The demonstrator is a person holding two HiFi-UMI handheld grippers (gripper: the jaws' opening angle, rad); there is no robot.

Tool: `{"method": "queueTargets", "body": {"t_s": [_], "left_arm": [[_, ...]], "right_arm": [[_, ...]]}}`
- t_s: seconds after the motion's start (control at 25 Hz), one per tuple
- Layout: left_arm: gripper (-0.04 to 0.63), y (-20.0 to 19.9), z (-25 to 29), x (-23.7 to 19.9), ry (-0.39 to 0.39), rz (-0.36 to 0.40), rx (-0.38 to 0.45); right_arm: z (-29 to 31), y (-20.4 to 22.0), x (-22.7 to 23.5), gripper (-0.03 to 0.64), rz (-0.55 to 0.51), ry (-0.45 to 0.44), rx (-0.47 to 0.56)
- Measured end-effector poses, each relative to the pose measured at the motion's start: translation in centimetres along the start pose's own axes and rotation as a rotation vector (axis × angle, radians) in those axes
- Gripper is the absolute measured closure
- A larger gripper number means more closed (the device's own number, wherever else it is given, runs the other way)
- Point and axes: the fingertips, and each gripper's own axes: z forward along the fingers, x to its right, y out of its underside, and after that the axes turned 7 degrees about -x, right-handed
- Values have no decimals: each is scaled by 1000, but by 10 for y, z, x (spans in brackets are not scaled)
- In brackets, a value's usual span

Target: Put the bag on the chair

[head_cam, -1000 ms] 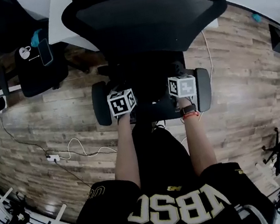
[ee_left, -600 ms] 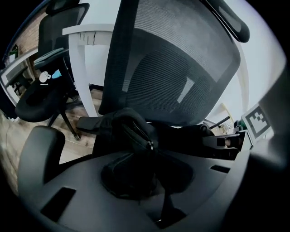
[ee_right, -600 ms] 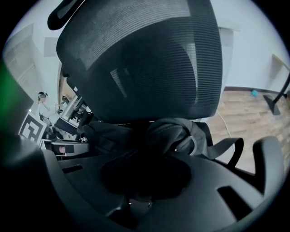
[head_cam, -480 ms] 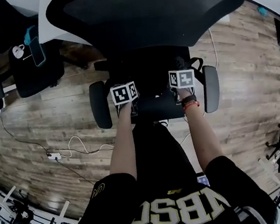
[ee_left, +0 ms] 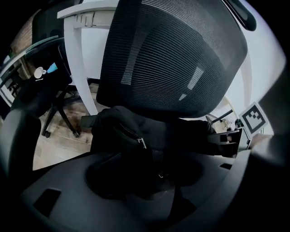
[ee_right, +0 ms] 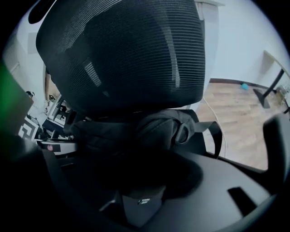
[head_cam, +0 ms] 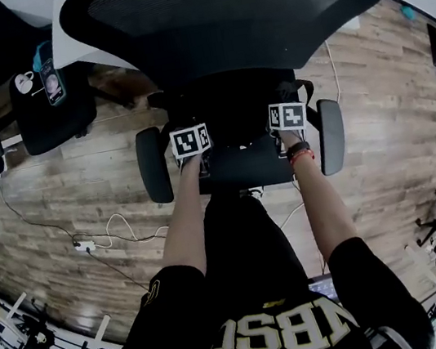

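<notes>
- Bag [ee_left: 131, 136] down on seat of chair [head_cam: 232, 10], straight ahead of left gripper [ee_left: 145, 190], far side against the backrest.
- Same bag straight ahead of right gripper [ee_right: 136, 195] too, dark fabric reaching back into the gap between its jaws.
- Left jaws spread wide, just been opening; bag fabric in the gap, no pad seen pressing on it.
- Right jaws parted less, also just been opening; fabric in that gap as well, apparently loose.
- Long axis crosswise: from in front of left gripper over to in front of right gripper, parallel to the backrest, pointing at neither hand.
- Zipper pull [ee_left: 142, 143] on the near face, just ahead of left jaws; strap loop [ee_right: 213, 136] hanging off the bag's end, to the right of right gripper.
- Neither hand nearer: 1 gripper at each end, about level with each other, between left armrest [head_cam: 153, 165] and right armrest [head_cam: 330, 136].
- Judged as the release stage: bag placed, weight seemingly on the seat.
- Next move probably back and up along each gripper's own line, away from the bag; success dependent on fabric and strap slipping clear of the jaws.
- Risk: a snagged strap dragging the bag forward off the seat.
</notes>
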Motion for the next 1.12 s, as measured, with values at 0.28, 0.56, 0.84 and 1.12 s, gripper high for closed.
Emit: {"method": "queueTargets", "body": {"t_s": [0.28,0.56,0.84,1.12], "left_arm": [[272,-2,-21,8,32,-54,53],[272,-12,-68,30,29,-6,150],[273,-54,-158,70,27,87,390],[274,-87,-245,115,22,199,556]], "right_arm": [[-17,7,1,268,-11,5,40],[-67,7,-24,259,0,-35,143],[-149,-22,-62,259,-83,-59,318],[-240,-52,-84,261,-182,-49,525]]}}
